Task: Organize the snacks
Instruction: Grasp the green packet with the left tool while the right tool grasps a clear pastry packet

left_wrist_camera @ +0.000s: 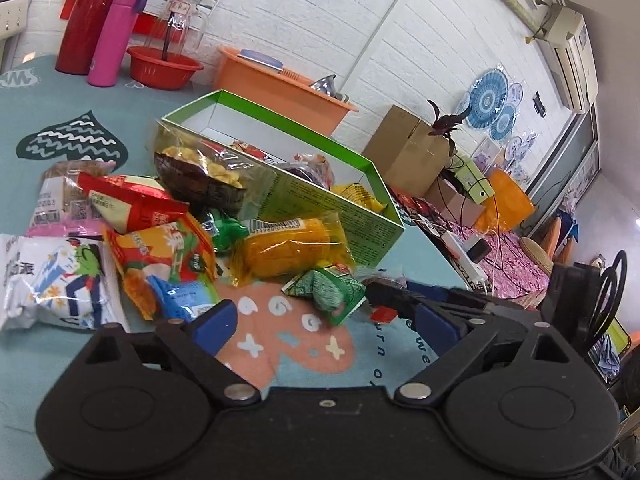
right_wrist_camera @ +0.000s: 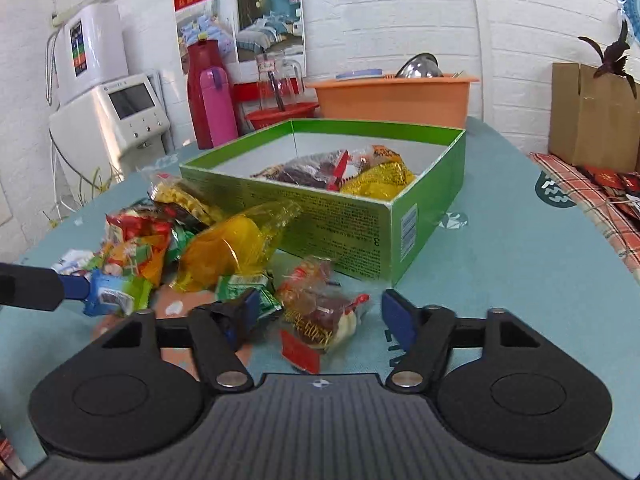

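Observation:
A green cardboard box stands open on the table and holds several snack packets; it also shows in the left wrist view. A pile of loose snacks lies beside it: a yellow packet, a small green packet, red and orange bags, a white bag. My left gripper is open, just short of the green packet. My right gripper is open around a clear packet with red-brown contents.
A red flask, a pink bottle, a glass jar, a red bowl and an orange tub stand at the table's far side. A cardboard carton and cables lie off the table's right edge.

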`<state>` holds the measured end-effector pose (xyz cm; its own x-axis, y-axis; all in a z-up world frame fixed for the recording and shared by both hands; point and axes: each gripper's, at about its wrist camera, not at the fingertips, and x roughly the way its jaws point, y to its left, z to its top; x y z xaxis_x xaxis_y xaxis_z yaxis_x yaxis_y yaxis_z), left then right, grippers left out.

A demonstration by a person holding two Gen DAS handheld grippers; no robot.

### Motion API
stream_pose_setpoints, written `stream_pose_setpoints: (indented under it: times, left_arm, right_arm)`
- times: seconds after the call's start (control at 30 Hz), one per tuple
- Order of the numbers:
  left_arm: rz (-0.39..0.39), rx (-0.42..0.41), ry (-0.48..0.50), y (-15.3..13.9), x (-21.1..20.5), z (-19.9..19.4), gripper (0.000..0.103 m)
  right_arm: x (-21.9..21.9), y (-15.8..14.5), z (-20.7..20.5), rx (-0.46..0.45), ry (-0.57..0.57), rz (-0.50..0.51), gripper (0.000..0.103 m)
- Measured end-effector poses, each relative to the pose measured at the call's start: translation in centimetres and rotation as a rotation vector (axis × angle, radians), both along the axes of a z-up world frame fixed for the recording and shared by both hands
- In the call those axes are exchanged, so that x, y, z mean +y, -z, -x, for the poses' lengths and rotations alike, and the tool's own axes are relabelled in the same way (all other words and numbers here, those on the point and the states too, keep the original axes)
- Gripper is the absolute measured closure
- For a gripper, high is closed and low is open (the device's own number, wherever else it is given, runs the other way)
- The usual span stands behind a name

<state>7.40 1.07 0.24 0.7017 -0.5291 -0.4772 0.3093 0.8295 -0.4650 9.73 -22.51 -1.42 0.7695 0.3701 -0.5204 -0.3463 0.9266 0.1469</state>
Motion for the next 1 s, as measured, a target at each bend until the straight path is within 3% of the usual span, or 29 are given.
stream_pose_setpoints:
  times: [0.1,0.33,0.5,0.53,0.57,0.6,0.8,0.87,1.0]
  left_arm:
    - [0.004,0.015,-0.001,0.7,-1.3,-1.1,0.0]
    - [-0.027,0.052,-0.041,2.3,-5.9,-5.3,0.0]
    - [-0.122,0.039,-0.048,3.3,-6.8,-6.5,0.0]
    - [-0.124,0.037,-0.037,3.3,-6.6,-6.3,0.006]
    - [-0.129,0.038,-0.036,3.2,-6.3,-6.1,0.026]
    - [-0.133,0.038,-0.024,3.1,-6.0,-5.8,0.032]
    - [-0.121,0.062,-0.005,3.1,-3.8,-3.6,0.029]
    - [-0.12,0.062,0.011,3.0,-3.9,-3.3,0.003]
    - [-0.131,0.059,0.037,3.1,-5.0,-3.8,0.0]
  right_arm:
    - [-0.9,0.1,0.6,0.02,-0.021,-0.045,0.045]
    - [-3.4,-0.3,3.7,-0.008,0.019,-0.009,0.046]
    - [-4.2,-0.2,4.7,-0.011,0.025,-0.01,0.044]
    - [-4.2,-0.2,4.7,-0.011,0.025,-0.009,0.044]
    - [-4.2,-0.1,4.7,-0.011,0.023,-0.01,0.044]
    - [-4.2,-0.1,4.7,-0.012,0.018,-0.013,0.043]
    - [-3.6,-0.1,4.4,-0.018,-0.016,-0.023,0.042]
    - [-3.3,0.0,4.3,-0.022,-0.018,-0.021,0.042]
    - [-2.8,0.0,4.0,-0.023,-0.013,-0.003,0.037]
